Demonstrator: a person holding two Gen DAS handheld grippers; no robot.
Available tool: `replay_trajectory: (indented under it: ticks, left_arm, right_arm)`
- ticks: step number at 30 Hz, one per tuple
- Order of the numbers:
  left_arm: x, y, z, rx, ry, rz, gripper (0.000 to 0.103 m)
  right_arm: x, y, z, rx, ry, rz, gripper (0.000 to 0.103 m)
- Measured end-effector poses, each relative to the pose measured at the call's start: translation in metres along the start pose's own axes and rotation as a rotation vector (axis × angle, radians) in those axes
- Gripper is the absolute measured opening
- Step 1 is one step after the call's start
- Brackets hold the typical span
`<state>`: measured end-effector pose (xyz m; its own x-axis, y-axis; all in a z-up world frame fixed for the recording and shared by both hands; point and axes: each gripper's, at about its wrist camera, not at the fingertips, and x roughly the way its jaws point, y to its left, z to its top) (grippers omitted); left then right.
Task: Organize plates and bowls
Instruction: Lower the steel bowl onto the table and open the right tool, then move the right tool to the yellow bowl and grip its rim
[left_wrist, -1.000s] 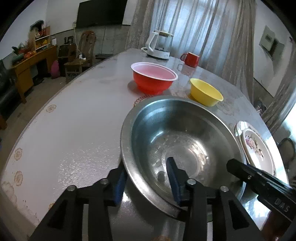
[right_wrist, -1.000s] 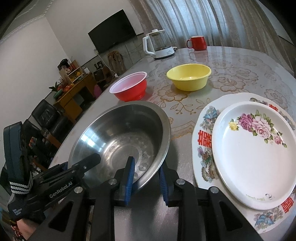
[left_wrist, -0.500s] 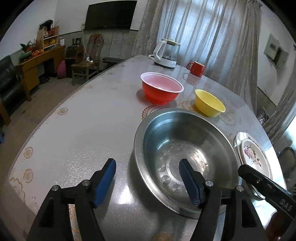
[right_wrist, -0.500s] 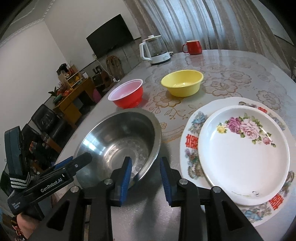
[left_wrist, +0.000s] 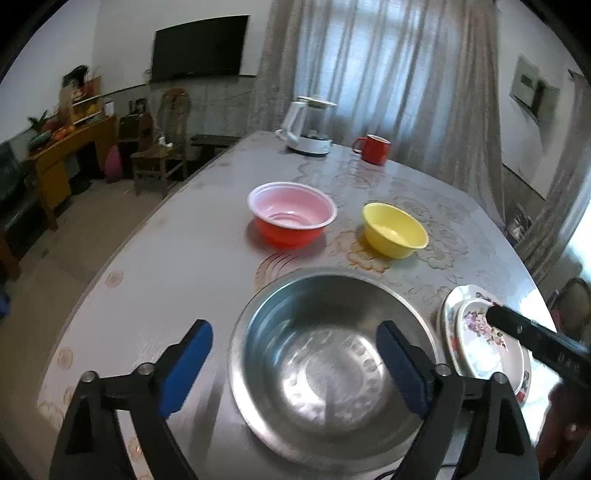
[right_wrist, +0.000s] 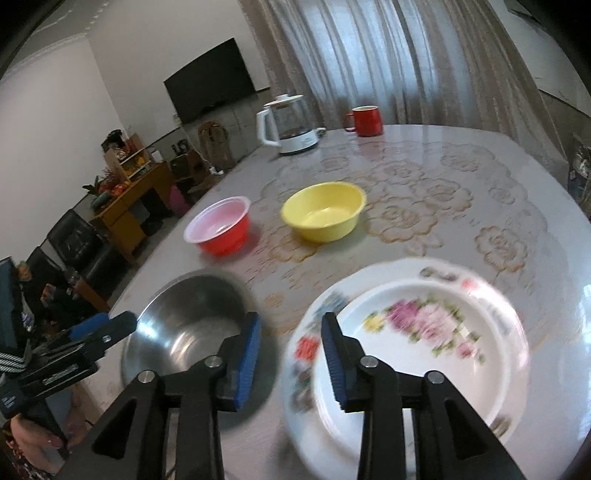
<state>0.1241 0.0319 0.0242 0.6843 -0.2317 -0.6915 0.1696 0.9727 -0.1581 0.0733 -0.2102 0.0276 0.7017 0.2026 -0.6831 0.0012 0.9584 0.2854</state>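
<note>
The steel bowl (left_wrist: 321, 332) rests on the table near its front edge. My left gripper (left_wrist: 293, 363) hovers over it, jaws opening wide. One pad is outside the bowl's left rim, the other is above its inside, and neither touches it. My right gripper (right_wrist: 290, 354) is opening too, with only bare table between its pads, in the gap between the steel bowl (right_wrist: 188, 314) and the plates. A small floral plate (right_wrist: 424, 343) lies on a larger patterned plate (right_wrist: 306, 332). Farther back stand a red bowl (left_wrist: 291, 218) and a yellow bowl (left_wrist: 393, 230).
A white kettle (left_wrist: 308, 127) and a red mug (left_wrist: 373, 149) stand at the table's far end. The table edge curves along the left, with chairs and a wooden cabinet beyond. Curtains hang behind the table.
Both grippers let go of the steel bowl's rim and drew up and back. The left jaws spread wide. The right gripper shifted right, toward the plates.
</note>
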Motion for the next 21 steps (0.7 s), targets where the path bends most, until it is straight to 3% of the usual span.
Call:
replay_trajectory:
  ticks: [4,8,14,21]
  left_arm:
    - [0.013,-0.013,0.016,0.022,0.026,-0.004,0.093]
    - [0.028,-0.024,0.035,0.029,0.067,-0.007,0.093]
    - [0.052,-0.037,0.061,0.079,0.127,0.009,0.093]
    - [0.073,-0.046,0.077,0.11,0.156,-0.004,0.093]
  right_arm:
    - [0.007,-0.019,0.028,0.015,0.003,-0.005,0.041]
    - [0.024,-0.042,0.066,0.04,0.008,-0.067,0.041]
    - [0.086,-0.083,0.115,0.172,0.13,-0.034,0.041]
    - [0.149,-0.099,0.129,0.256,0.264,0.006,0.04]
